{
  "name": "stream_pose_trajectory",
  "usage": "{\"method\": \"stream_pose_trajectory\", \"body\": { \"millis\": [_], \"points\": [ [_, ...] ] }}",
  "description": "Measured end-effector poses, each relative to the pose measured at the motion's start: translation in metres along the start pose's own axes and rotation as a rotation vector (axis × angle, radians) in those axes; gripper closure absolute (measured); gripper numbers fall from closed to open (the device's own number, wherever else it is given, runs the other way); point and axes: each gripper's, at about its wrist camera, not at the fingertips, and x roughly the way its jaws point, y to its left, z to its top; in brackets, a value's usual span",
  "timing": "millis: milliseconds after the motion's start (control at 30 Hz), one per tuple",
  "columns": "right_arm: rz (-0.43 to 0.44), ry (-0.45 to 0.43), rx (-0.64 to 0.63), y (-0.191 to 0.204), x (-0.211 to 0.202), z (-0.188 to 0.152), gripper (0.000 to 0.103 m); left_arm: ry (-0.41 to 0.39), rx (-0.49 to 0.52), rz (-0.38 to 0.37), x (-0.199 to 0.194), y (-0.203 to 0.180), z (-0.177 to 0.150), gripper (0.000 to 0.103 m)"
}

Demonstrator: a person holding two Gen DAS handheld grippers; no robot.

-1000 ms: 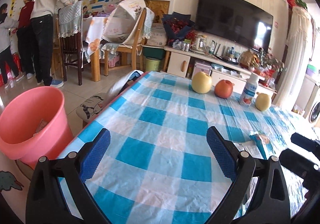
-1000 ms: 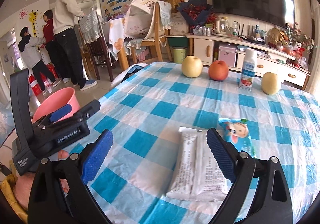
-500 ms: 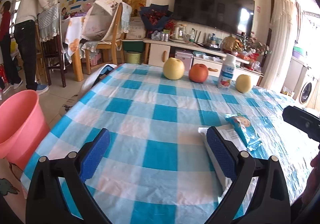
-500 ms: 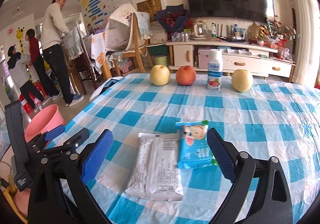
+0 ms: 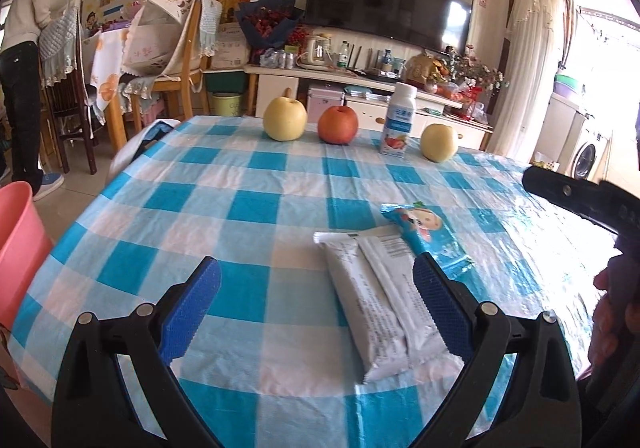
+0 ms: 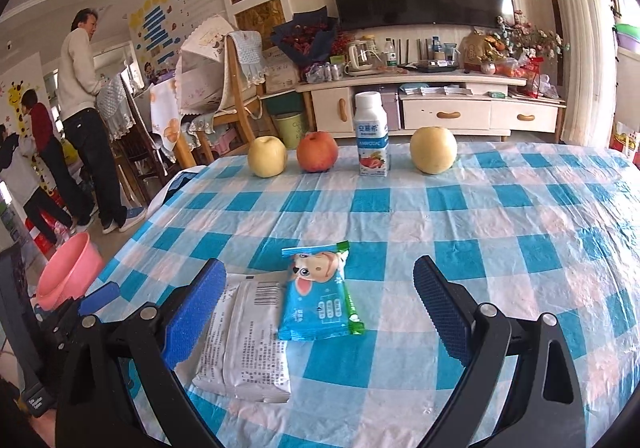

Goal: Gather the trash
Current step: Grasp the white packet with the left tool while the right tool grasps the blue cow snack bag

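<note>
Two wrappers lie side by side on the blue-checked tablecloth point(image 5: 248, 208): a long white wrapper point(image 5: 380, 304) point(image 6: 244, 340) and a smaller blue cartoon wrapper point(image 5: 428, 236) point(image 6: 316, 296) overlapping its edge. My left gripper point(image 5: 316, 308) is open, low over the near table edge, its right finger just over the white wrapper's side. My right gripper point(image 6: 320, 312) is open too, with the blue wrapper lying between its fingers on the cloth. A pink bin point(image 5: 16, 248) point(image 6: 68, 268) stands on the floor left of the table.
At the table's far edge stand a yellow pear point(image 6: 267, 157), a red apple point(image 6: 317, 152), a milk bottle point(image 6: 372, 140) and another pear point(image 6: 433, 150). Chairs, a TV cabinet and people point(image 6: 86, 120) are beyond. The right gripper's body point(image 5: 580, 200) shows at the right of the left wrist view.
Both grippers have swung to the right, away from the pink bin and toward the wrappers. The white wrapper now lies by the left gripper's right finger; the blue one sits between the right gripper's fingers.
</note>
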Motion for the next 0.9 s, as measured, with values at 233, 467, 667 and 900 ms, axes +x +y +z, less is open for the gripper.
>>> {"method": "stream_pose_trajectory", "body": {
  "millis": [233,467,667,900],
  "points": [
    [-0.048,0.022,0.149,-0.047,0.005,0.009,0.009,0.053,0.007,-0.060,0.007,-0.027,-0.010,0.006],
    [-0.035,0.044,0.184,-0.059,0.011,0.015,0.009,0.150,-0.029,-0.053,0.037,-0.049,-0.018,0.006],
    [-0.009,0.095,0.150,-0.055,0.027,0.018,0.009,0.208,-0.056,-0.002,0.062,-0.056,-0.020,0.006],
    [0.007,0.185,0.120,-0.050,0.054,0.016,0.009,0.244,-0.015,0.046,0.081,-0.069,-0.016,0.006]
  ]
}}
